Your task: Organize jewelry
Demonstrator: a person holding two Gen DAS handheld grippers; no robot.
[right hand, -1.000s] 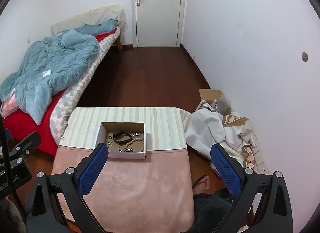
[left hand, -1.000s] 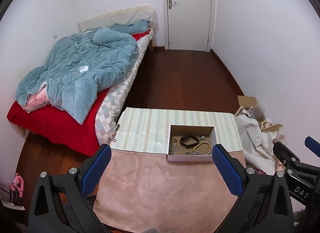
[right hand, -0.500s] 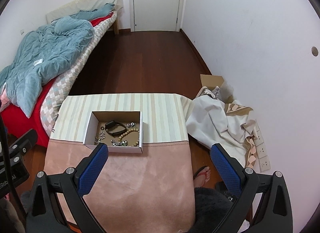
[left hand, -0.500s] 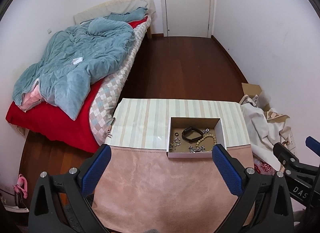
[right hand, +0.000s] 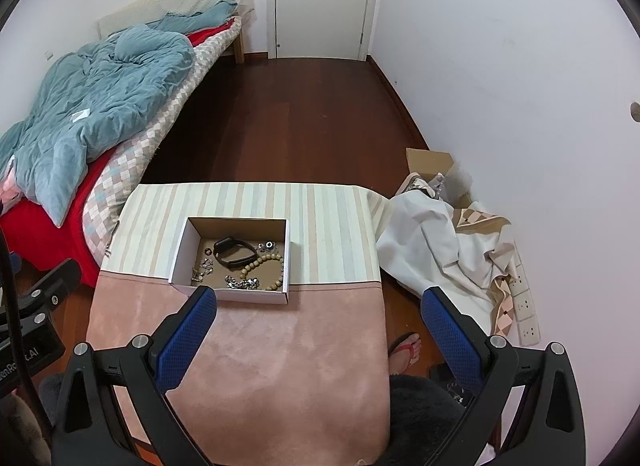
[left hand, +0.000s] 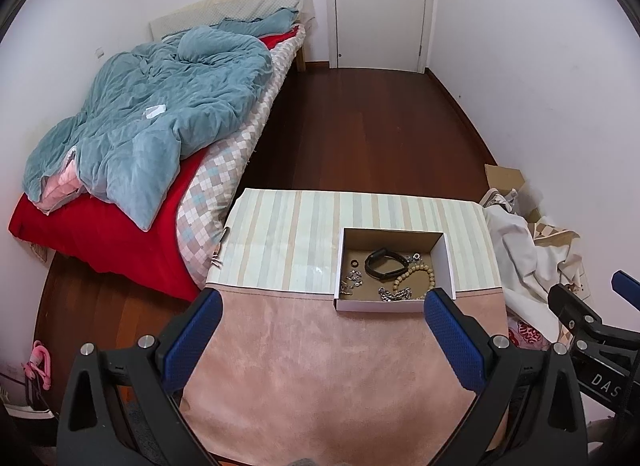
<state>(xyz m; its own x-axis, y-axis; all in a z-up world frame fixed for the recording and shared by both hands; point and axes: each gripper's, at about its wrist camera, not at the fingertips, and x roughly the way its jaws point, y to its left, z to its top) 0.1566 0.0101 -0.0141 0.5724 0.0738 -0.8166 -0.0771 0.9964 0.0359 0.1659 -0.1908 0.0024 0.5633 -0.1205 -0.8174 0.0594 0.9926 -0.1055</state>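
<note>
Table [left hand: 304,366]: low, w/ pink cloth on near half, striped cloth [left hand: 288,242] on far half. Box sits where the two meet.
Box [left hand: 376,305]: open white cardboard tray, brown floor, no lid in view. Low walls, so reach from above looks easy.
Jewelry: all of it lies inside box; none seen loose on either cloth.
Black band [left hand: 385,262]: centre of box, lying flat as a closed loop.
Bead bracelet [left hand: 416,278]: wooden beads, right of band, just touching or overlapping it; can't tell which.
Chain [left hand: 396,294]: silvery, bunched near front wall, by the beads.
Small bits: dark ring [left hand: 353,264] at left, metal bits [left hand: 350,281] below it, silver piece [left hand: 413,257] at far right. Too small to say what each is.
L gripper [left hand: 322,320]: held above pink cloth, blue pads wide apart, nothing between them. Box sits ahead and towards its right finger.
R gripper [right hand: 318,316]: same height and pose, pads spread wide, empty; box lies off towards its left finger [right hand: 188,328].
Why so: both held back and high, prob. to keep whole box in sight.
Stage: items mixed in one tray, no sorted groups. Fits either pieces gathered in, or pieces waiting to be laid out; can't settle which.
Surroundings: bed [left hand: 152,137] at left, heap of cloth [right hand: 436,250] on floor at right.
</note>
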